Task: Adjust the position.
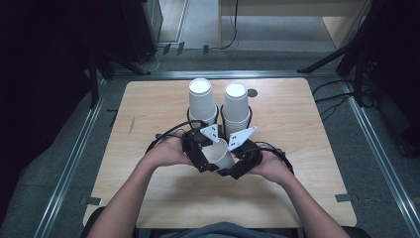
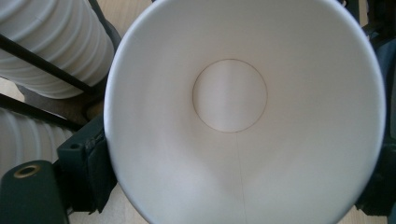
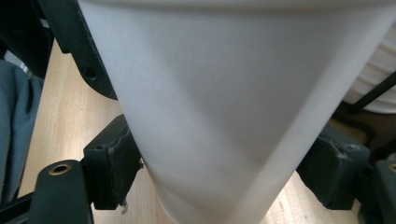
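Observation:
A white paper cup (image 1: 221,154) lies tilted between my two grippers over the middle of the wooden table (image 1: 297,188). My left gripper (image 1: 205,153) holds it near the rim. The left gripper view looks straight into the cup's mouth (image 2: 229,95), and the left gripper (image 2: 238,186) has a black pad (image 2: 91,170) against each side of the rim. My right gripper (image 1: 238,161) comes from the other side. In the right gripper view the right gripper (image 3: 219,172) has its pads (image 3: 114,165) touching the cup's tapering outer wall (image 3: 224,93) on both sides.
Two tall stacks of white cups (image 1: 202,101) (image 1: 236,104) stand in black wire holders just behind the grippers. The left gripper view shows the stacks (image 2: 51,42) close by. Cables (image 1: 337,101) and stand legs (image 1: 327,59) lie on the floor beyond the table's right edge.

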`<state>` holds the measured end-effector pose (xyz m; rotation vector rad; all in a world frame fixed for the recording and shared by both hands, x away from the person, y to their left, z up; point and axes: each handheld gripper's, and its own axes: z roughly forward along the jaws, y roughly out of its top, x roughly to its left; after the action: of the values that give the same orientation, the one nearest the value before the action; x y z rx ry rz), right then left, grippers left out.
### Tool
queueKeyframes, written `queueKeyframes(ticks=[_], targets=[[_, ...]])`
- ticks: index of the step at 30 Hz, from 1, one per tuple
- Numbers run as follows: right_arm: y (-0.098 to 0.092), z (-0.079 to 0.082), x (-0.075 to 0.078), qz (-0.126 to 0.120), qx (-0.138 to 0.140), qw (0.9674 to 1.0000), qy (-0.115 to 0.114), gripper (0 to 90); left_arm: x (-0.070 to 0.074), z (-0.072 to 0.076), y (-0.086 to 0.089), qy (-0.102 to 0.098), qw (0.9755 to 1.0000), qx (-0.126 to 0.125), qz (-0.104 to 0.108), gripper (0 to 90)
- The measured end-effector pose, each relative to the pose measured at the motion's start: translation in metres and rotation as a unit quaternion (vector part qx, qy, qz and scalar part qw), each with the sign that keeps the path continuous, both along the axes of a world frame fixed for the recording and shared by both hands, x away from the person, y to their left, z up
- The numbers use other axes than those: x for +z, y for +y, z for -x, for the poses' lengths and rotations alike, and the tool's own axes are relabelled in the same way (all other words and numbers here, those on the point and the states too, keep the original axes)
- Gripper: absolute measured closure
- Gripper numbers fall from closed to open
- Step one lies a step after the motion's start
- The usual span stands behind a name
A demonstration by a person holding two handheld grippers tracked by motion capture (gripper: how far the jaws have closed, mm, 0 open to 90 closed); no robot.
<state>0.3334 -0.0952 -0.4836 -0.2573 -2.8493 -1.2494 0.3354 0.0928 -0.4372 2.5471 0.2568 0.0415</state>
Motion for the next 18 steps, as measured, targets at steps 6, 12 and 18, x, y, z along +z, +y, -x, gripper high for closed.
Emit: queueKeyframes(ticks=[6,12,18], targets=[[-0.005,-0.001,0.005,-0.011,-0.011,0.9998,-0.008,21.4,0.001,-0.002,0.008,0.014,0.9984,0.024,0.05,0.0],[-0.008,-0.002,0.009,-0.027,-0.015,0.9995,-0.008,21.3,0.002,-0.001,0.016,0.022,0.9932,0.033,0.109,0.0],[-0.008,-0.001,0.01,-0.04,-0.012,0.9991,-0.005,21.2,-0.001,0.001,0.017,0.021,0.988,0.039,0.148,0.0]])
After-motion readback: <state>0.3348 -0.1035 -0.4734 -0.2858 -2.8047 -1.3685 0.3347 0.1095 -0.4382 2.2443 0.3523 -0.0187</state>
